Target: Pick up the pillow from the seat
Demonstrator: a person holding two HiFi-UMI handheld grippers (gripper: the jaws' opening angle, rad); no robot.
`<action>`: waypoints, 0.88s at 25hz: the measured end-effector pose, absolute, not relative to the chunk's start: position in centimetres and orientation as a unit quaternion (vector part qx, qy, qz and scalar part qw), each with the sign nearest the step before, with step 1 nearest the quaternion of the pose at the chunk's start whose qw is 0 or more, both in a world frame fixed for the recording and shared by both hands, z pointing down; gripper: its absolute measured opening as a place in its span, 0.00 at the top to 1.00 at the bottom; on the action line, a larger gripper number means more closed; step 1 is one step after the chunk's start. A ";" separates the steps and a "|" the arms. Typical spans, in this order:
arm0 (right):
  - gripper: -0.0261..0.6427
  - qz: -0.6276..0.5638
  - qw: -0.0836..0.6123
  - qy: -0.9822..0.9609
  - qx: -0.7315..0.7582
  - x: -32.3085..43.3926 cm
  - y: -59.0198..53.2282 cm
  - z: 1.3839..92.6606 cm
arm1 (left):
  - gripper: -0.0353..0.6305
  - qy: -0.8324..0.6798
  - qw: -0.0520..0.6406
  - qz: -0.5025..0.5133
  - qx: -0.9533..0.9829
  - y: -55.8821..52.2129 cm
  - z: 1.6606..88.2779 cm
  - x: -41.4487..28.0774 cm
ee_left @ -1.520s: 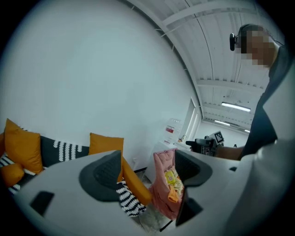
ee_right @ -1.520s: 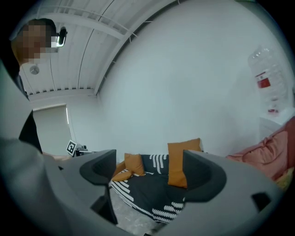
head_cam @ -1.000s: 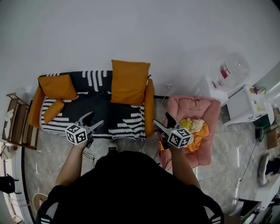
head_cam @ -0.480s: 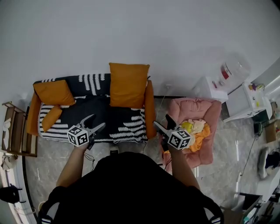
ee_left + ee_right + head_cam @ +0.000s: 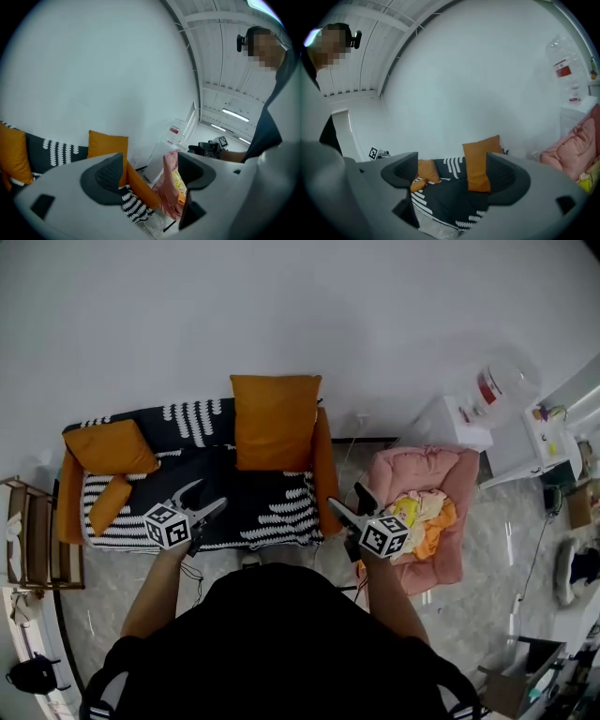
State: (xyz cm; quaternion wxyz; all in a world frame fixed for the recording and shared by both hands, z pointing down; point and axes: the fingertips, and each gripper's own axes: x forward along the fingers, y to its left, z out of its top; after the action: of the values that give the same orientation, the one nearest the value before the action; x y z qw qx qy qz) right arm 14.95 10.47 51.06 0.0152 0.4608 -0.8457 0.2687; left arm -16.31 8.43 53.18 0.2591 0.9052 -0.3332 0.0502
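A large orange pillow (image 5: 275,421) stands upright against the back of the black-and-white patterned sofa (image 5: 253,493), at its right end. A second orange pillow (image 5: 111,446) and a smaller one (image 5: 110,504) lie at the left end. My left gripper (image 5: 208,494) hovers open over the sofa's front edge, nothing between its jaws. My right gripper (image 5: 345,497) is open and empty by the sofa's orange right arm. In the right gripper view the large pillow (image 5: 480,161) shows between the open gripper's (image 5: 454,174) jaws, still far off. The left gripper (image 5: 151,172) view shows the same pillow (image 5: 108,144).
A pink armchair (image 5: 412,474) heaped with yellow and orange cloth stands right of the sofa. Beyond it are a white cabinet (image 5: 461,425) and a water bottle (image 5: 497,382). A wooden rack (image 5: 30,538) stands left of the sofa. Cables lie on the marble floor (image 5: 281,563).
The sofa and pillows have drifted a little left and lower in the head view. Both grippers stay open and empty in nearly the same place.
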 end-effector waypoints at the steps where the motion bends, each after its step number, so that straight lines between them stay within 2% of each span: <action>1: 0.30 0.270 0.015 -0.845 0.462 14.7 10.1 51.2 | 0.39 -0.330 0.260 0.050 0.906 7.9 53.3 -16.4; 22: 0.30 0.266 0.039 -0.831 0.487 11.7 5.8 51.6 | 0.39 -0.308 0.260 0.052 0.914 1.0 54.2 -19.0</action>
State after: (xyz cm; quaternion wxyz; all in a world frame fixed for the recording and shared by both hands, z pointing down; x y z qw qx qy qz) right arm 11.67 5.77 51.59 0.0387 0.4873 -0.8310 0.2656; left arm -19.04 1.02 54.22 0.2601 0.9137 -0.3079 0.0521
